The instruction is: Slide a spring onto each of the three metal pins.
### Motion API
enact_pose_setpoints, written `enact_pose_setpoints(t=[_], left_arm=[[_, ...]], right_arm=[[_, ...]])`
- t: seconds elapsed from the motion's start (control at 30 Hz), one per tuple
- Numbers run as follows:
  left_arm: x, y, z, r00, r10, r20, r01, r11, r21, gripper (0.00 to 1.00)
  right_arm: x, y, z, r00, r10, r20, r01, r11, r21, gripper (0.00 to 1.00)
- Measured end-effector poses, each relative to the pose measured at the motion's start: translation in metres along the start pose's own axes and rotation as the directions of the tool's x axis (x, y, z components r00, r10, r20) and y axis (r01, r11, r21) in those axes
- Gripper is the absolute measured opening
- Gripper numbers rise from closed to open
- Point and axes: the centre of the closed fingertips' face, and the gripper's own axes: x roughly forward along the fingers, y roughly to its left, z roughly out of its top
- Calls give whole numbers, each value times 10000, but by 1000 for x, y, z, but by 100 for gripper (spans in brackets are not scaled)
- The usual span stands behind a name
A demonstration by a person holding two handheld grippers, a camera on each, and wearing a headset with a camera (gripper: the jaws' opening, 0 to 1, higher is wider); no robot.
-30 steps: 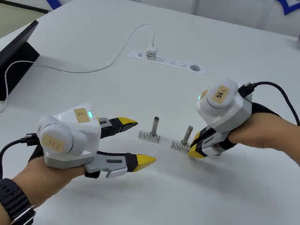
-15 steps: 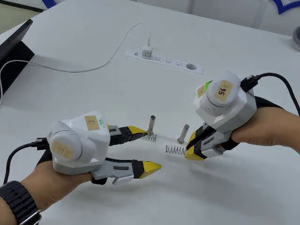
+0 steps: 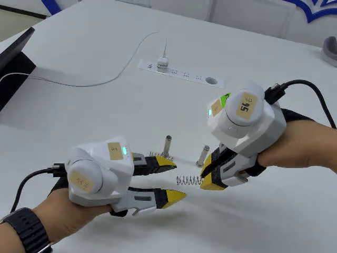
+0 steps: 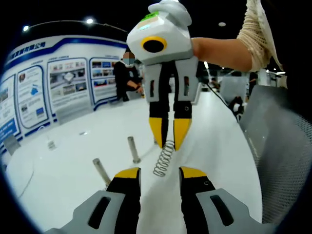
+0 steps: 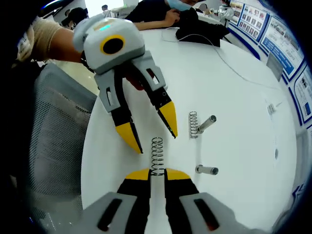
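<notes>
Pinching one end of a spring (image 3: pixel 189 181) in jaws closed on it, the right gripper (image 3: pixel 207 182) points it at the left gripper (image 3: pixel 179 179), whose jaws stand wide, near two upright metal pins (image 3: pixel 203 156); held by its tip, it may sag or slip free.

We see the right hand-held gripper (image 3: pixel 207 178) clamped on one end of a spring (image 3: pixel 189 181) that juts toward the spread jaws of the left hand-held gripper (image 3: pixel 177 179). One metal pin (image 3: pixel 203 155) stands just behind the right tips, a second pin (image 3: pixel 167 145) beyond the left's.
</notes>
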Motion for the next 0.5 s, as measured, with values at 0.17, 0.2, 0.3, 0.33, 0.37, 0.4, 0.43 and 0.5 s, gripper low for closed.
enact_pose_setpoints(t=[0.17,0.2,0.3,0.33,0.37,0.4,0.43,0.5], left_arm=[[2,-3,1,9999,-101,14,101,9995,293,23],[3,-3,1,9999,-118,14,118,9994,313,22],[4,-4,2,9998,-181,-7,181,9988,447,18],[4,-4,2,9998,-185,-13,185,9986,499,17],[4,-4,2,9998,-195,-29,197,9984,535,16],[4,-4,2,9998,-216,-28,217,9982,556,15],[5,-4,2,9997,-232,-47,235,9980,594,14],[5,-4,1,9997,-234,-121,241,9973,687,13]], right_arm=[[0,1,-1,9999,61,-113,-61,10000,-48,11],[0,1,-1,9999,78,-135,-79,9999,-62,11],[0,2,-2,9997,131,-204,-133,9999,-83,11],[0,2,-2,9996,134,-234,-136,9999,-93,11],[-1,3,-1,9996,141,-252,-144,9998,-114,11],[-2,3,-1,9996,143,-262,-146,9998,-119,11],[-3,3,0,9996,111,-244,-115,9998,-155,11],[-5,3,4,9998,95,-195,-98,9998,-179,11]])
